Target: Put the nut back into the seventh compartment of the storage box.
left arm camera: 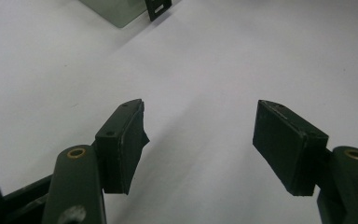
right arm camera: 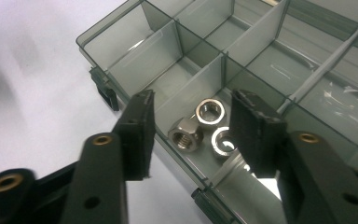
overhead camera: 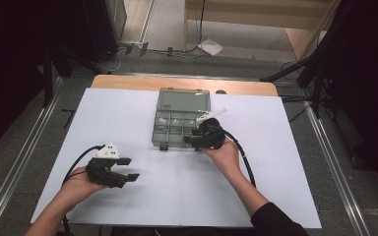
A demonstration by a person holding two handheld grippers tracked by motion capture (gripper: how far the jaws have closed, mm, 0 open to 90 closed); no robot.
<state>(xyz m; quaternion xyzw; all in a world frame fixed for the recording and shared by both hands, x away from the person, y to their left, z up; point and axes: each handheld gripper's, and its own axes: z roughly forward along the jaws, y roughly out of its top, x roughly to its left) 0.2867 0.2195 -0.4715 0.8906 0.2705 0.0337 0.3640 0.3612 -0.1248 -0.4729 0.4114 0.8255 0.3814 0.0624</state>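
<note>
A smoky clear organizer box (overhead camera: 156, 129) lies open at the middle back of the white table, its lid (overhead camera: 184, 100) folded away from me. My right gripper (overhead camera: 193, 136) hovers over the box's near right corner. In the right gripper view its jaws (right arm camera: 193, 98) stand open above a compartment that holds three steel hex nuts (right arm camera: 185, 134), and the pads touch nothing. My left gripper (overhead camera: 129, 168) rests in a hand at the front left, open, with only bare table between its fingers (left arm camera: 200, 109).
The box's other compartments (right arm camera: 135, 51) near the nuts look empty; a few farther ones hold small pale parts (overhead camera: 170, 120). A black latch (right arm camera: 105, 91) sticks out from the box's front wall. White sheet (overhead camera: 177, 191) covers the table, with floor and rails around it.
</note>
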